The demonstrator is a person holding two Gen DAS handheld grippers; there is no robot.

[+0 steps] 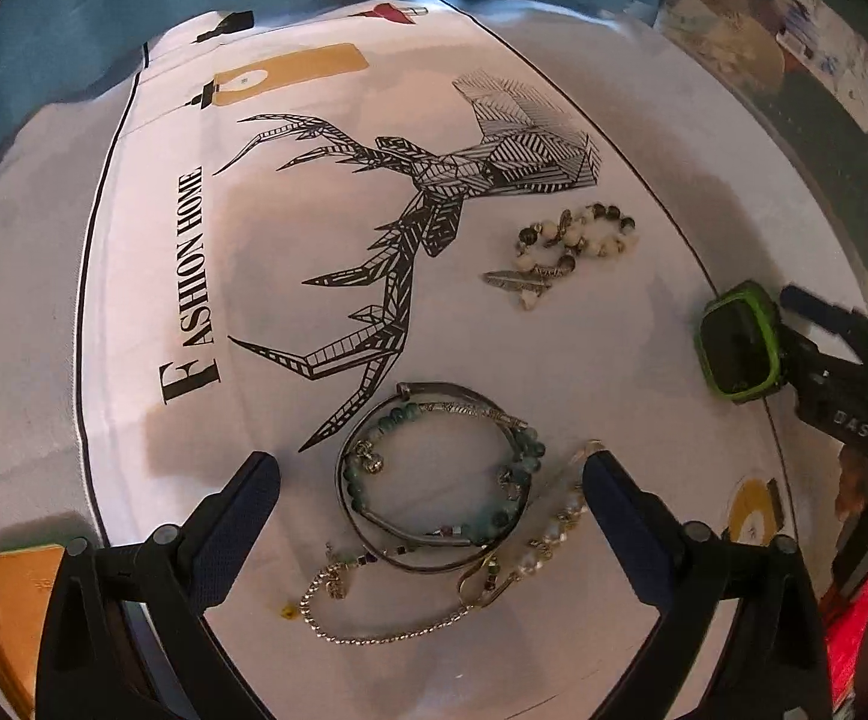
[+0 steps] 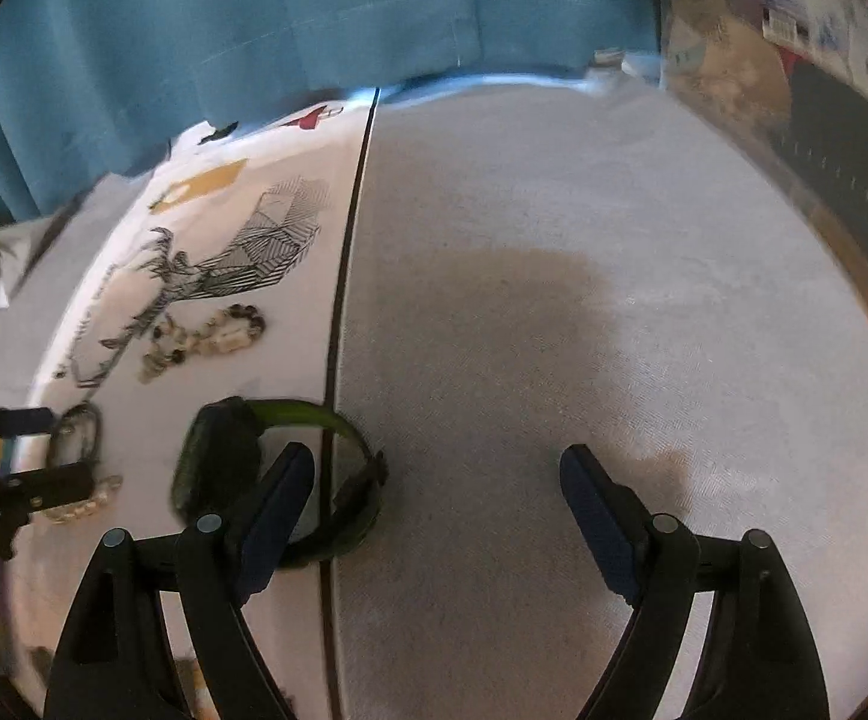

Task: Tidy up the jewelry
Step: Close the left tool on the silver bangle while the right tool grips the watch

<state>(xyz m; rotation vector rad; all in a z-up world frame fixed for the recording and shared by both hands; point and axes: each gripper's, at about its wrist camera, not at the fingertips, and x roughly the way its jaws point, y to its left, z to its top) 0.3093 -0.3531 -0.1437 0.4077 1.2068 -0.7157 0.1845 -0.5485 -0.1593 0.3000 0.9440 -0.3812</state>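
Left wrist view. Left gripper (image 1: 431, 474): jaws spread wide, nothing gripped, pointing steeply down over a tangle of jewelry on the printed cloth (image 1: 134, 276). Between the fingers lie a teal bead bracelet (image 1: 434, 474) nested with a dark bangle (image 1: 368, 531); a pearl bracelet (image 1: 553, 531) runs beside the right-hand finger, and a gold chain (image 1: 374, 630) trails nearer the camera. Risk: the pieces overlap, so closing here would likely catch several at once, or drag the chain along and snarl it. A cream-and-dark bead bracelet (image 1: 577, 240) with feather charms lies well apart, by the deer print. The green watch (image 1: 736, 339) sits at the cloth's right border, the right gripper (image 1: 823, 324) at it.

Right wrist view. Right gripper (image 2: 436, 480): jaws apart, holding nothing. Its left finger lies across the green watch (image 2: 224, 450) strap loop, while the rest of the opening spans bare grey fabric (image 2: 553, 300). Risk: the watch sits off-centre, so a squeeze would probably pinch only the strap or nudge the watch sideways. This view is blurred; contact cannot be told.
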